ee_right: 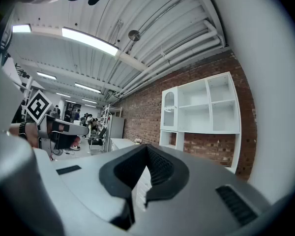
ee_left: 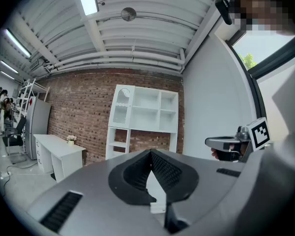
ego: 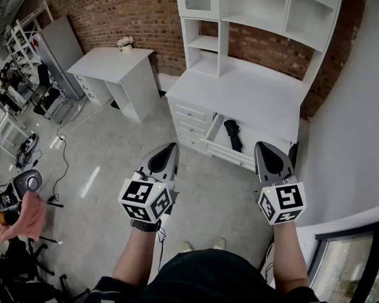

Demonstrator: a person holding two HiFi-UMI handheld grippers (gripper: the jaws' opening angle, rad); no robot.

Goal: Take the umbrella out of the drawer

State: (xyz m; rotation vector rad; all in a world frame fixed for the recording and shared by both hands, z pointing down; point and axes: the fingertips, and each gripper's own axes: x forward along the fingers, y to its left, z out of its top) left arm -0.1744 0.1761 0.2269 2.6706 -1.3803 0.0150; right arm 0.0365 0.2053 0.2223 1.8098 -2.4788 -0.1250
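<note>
The person is standing well back from the white cabinet (ego: 243,90), holding both grippers out level. The left gripper (ego: 171,146) is showing its jaws pinched together at the tips with nothing between them; the right gripper (ego: 259,145) is showing the same closed, empty pinch. The black umbrella (ego: 233,135) is lying folded in the open drawer (ego: 213,127), well apart from both grippers; it is looking too small for its handle to be made out. In both gripper views the grey gripper bodies are blocking the drawers, so the umbrella is hiding there.
</note>
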